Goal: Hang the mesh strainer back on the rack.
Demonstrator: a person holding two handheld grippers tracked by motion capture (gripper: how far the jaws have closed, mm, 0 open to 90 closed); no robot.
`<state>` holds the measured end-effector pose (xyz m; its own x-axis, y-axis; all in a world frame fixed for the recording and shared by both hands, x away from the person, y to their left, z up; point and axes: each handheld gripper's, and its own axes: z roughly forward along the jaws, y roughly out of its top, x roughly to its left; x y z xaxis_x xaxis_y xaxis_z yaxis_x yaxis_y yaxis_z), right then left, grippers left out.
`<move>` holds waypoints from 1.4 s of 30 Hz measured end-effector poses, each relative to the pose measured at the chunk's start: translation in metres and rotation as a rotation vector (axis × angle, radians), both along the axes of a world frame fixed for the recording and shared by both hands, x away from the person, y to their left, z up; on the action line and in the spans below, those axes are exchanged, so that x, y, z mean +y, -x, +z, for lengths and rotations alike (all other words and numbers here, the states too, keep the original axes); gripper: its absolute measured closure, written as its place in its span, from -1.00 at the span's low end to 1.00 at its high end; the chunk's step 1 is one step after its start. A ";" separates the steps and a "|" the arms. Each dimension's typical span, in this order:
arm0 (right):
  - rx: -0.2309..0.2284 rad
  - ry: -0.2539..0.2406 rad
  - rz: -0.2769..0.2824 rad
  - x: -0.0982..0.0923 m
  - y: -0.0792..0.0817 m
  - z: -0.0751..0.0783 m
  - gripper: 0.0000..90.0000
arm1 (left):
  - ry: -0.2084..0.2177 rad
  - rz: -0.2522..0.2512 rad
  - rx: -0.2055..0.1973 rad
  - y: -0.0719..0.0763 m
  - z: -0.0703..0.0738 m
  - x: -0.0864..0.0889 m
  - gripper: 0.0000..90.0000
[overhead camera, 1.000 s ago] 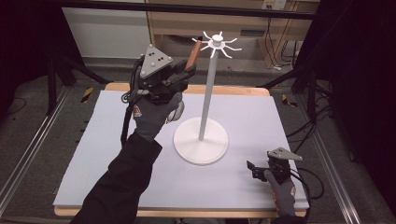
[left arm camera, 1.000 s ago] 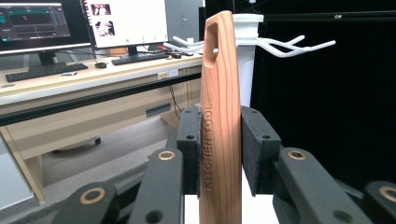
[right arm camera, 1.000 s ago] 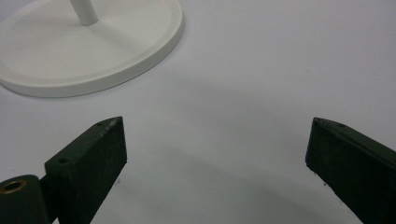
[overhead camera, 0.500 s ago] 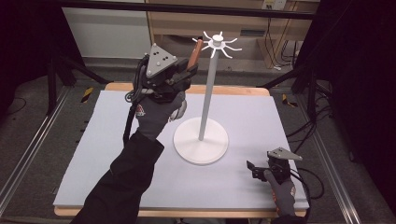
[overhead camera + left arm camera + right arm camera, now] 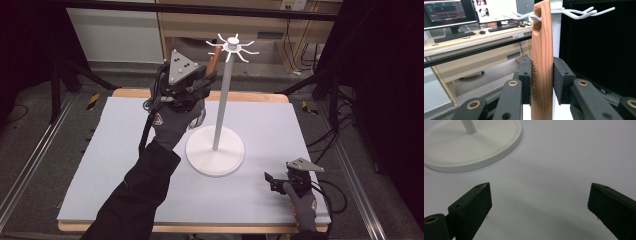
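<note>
The left gripper (image 5: 541,82) pinches the wooden tool (image 5: 542,62); its hole sits at a hook (image 5: 535,17) of the stand (image 5: 216,150). Seat it fully, then release. Right gripper (image 5: 539,202) jaws spread.

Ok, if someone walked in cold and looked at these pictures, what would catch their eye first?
Probably the tall white hook stand mid-table, with the left gripper raised beside its top, shut on a wooden kitchen tool whose handle hole sits at a white hook. Then the right gripper, open, resting low at the table's near right corner.
</note>
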<state>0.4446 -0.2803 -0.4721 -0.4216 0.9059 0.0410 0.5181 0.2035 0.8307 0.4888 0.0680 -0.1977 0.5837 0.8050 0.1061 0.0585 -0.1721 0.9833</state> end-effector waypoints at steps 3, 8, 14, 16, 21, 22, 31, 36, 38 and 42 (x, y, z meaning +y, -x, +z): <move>0.003 0.003 0.000 0.000 0.000 0.000 -0.87 | -0.001 0.000 -0.005 0.000 0.000 0.001 0.57; -0.001 0.001 0.000 0.000 0.000 0.000 -0.87 | 0.008 -0.001 -0.024 0.000 -0.004 0.003 0.49; 0.005 0.001 -0.001 0.001 0.000 0.000 -0.87 | 0.007 -0.015 -0.024 0.004 -0.004 0.012 0.38; 0.005 0.003 -0.002 0.000 0.000 0.000 -0.87 | 0.004 -0.025 -0.034 0.006 -0.005 0.017 0.31; 0.003 0.006 -0.005 0.000 0.000 0.000 -0.87 | -0.021 -0.055 -0.016 0.013 -0.013 0.029 0.12; 0.003 0.007 -0.006 0.000 0.000 0.000 -0.87 | -0.021 -0.061 -0.009 0.015 -0.016 0.032 0.10; 0.004 0.010 -0.010 -0.001 0.000 0.000 -0.87 | -0.011 -0.081 0.063 0.026 -0.055 0.071 -0.04; 0.015 0.000 -0.020 -0.002 0.000 0.000 -0.88 | -0.012 -0.073 0.132 0.028 -0.088 0.091 -0.06; 0.028 -0.001 -0.021 -0.003 0.000 -0.001 -0.87 | -0.027 -0.068 0.157 0.028 -0.101 0.099 -0.07; 0.034 0.009 -0.021 -0.004 0.000 -0.001 -0.87 | -0.028 -0.050 0.213 0.029 -0.130 0.113 -0.08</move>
